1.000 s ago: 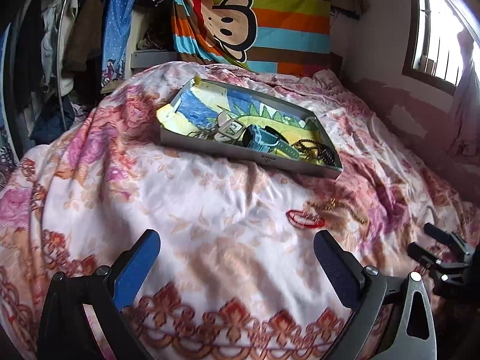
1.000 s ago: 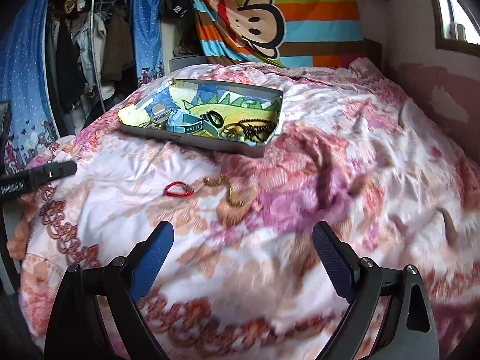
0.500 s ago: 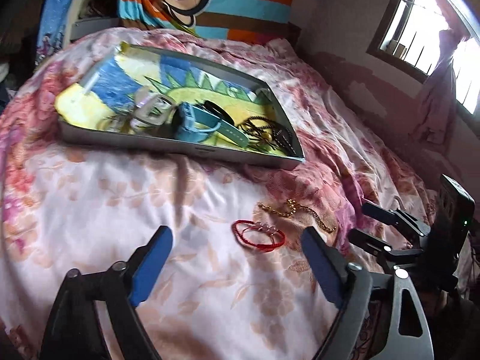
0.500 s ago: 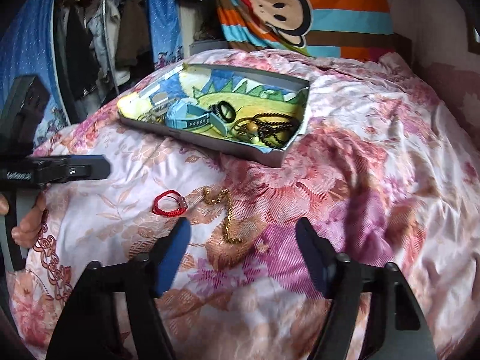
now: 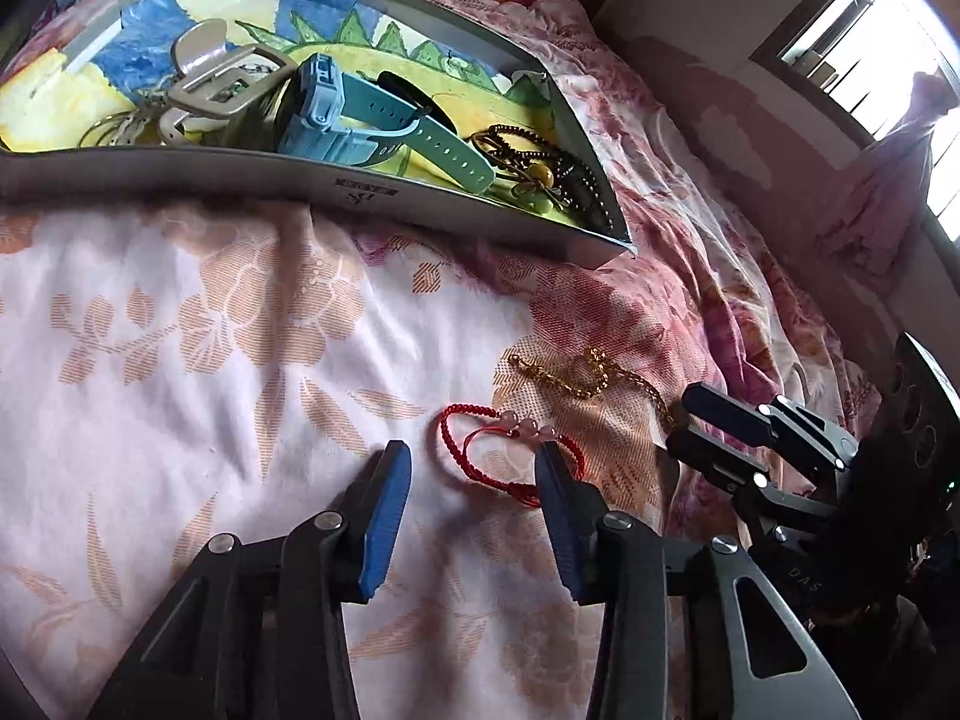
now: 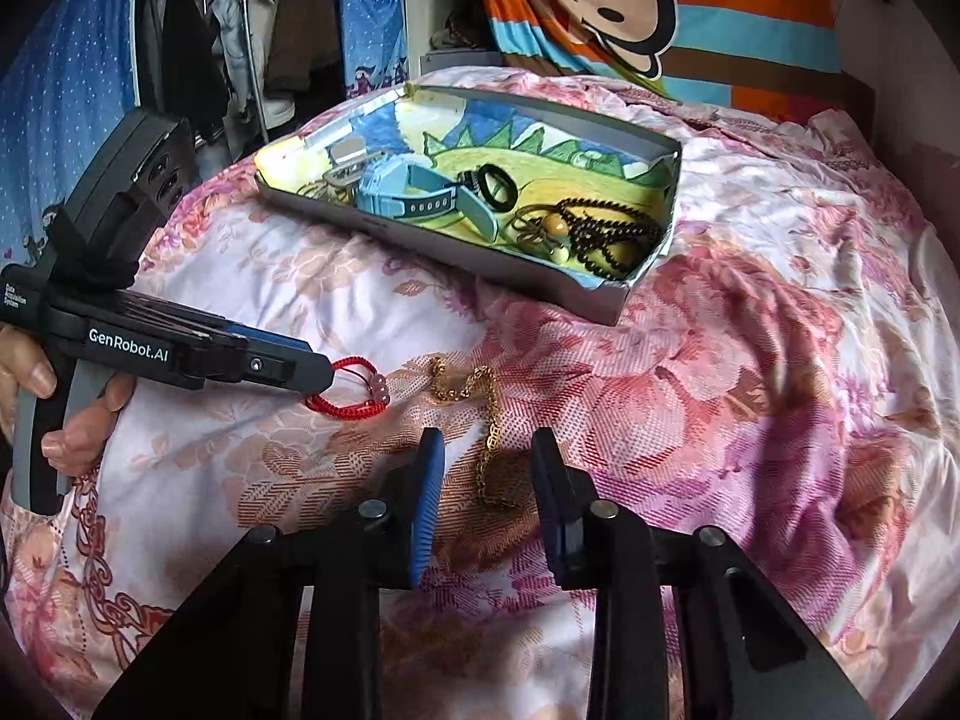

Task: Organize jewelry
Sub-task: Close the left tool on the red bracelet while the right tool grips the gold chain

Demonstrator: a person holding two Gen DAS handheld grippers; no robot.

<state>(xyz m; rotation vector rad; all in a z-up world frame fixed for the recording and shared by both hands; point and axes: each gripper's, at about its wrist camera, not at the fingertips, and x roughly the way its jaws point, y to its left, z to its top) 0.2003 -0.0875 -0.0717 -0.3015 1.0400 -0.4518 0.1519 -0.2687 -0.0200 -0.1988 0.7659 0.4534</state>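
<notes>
A red cord bracelet [image 5: 449, 441] [image 6: 342, 405] lies on the flowered bedspread. My left gripper [image 5: 471, 459] [image 6: 327, 369] is down over it with its jaws closing; the bracelet sits between the blue pads, which do not press on it. A gold chain [image 5: 576, 384] [image 6: 462, 387] lies just right of the bracelet. My right gripper [image 6: 487, 441] [image 5: 681, 420] straddles the chain's near end, its jaws closing too, with a gap on both sides. Behind them stands a grey tray [image 5: 240, 180] [image 6: 480, 264] holding a blue watch [image 5: 336, 114], black beads [image 6: 606, 234] and other pieces.
A hand [image 6: 78, 438] holds the left gripper's handle at the bed's left side. Hanging clothes [image 6: 198, 48] fill the far left, a striped monkey blanket [image 6: 630, 0] hangs behind the bed, and a wall with a window [image 5: 870, 72] is on the right.
Both grippers have come forward and down toward the bedspread and their jaws have narrowed. The left now straddles the red bracelet and the right straddles the gold chain.
</notes>
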